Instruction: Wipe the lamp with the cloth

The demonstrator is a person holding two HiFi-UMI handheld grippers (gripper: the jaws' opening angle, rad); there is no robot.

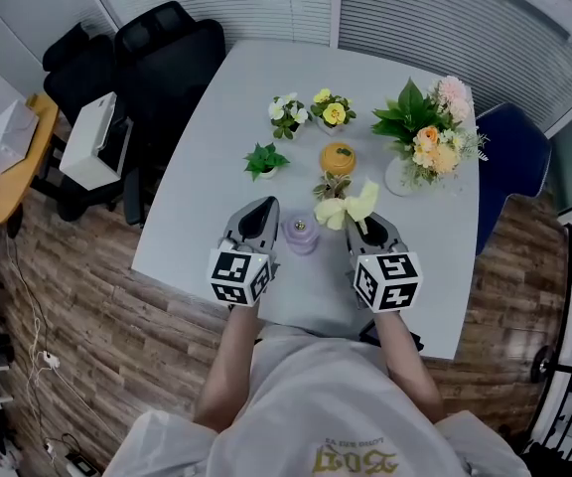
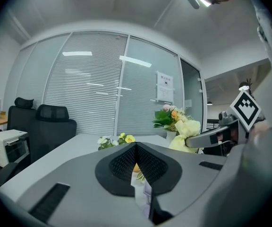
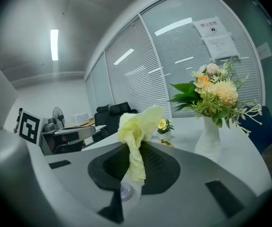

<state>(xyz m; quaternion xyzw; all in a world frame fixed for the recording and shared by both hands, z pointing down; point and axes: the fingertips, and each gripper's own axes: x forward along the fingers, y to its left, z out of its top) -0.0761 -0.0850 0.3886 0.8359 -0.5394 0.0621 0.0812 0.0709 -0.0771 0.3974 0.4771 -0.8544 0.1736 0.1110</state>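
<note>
While right gripper (image 1: 363,225) jaws clamp cloth (image 1: 347,207) — lamp (image 1: 301,235) just beside, leftward.

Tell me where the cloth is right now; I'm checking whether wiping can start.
In the head view the yellow cloth sits right of centre, pinched in the right claw, just right of the small purple lamp.

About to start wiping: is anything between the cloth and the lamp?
Nothing visible. The cloth, pinched in the right gripper, hangs just right of the lamp with only bare table between. The left gripper sits on the lamp's other side.
</note>
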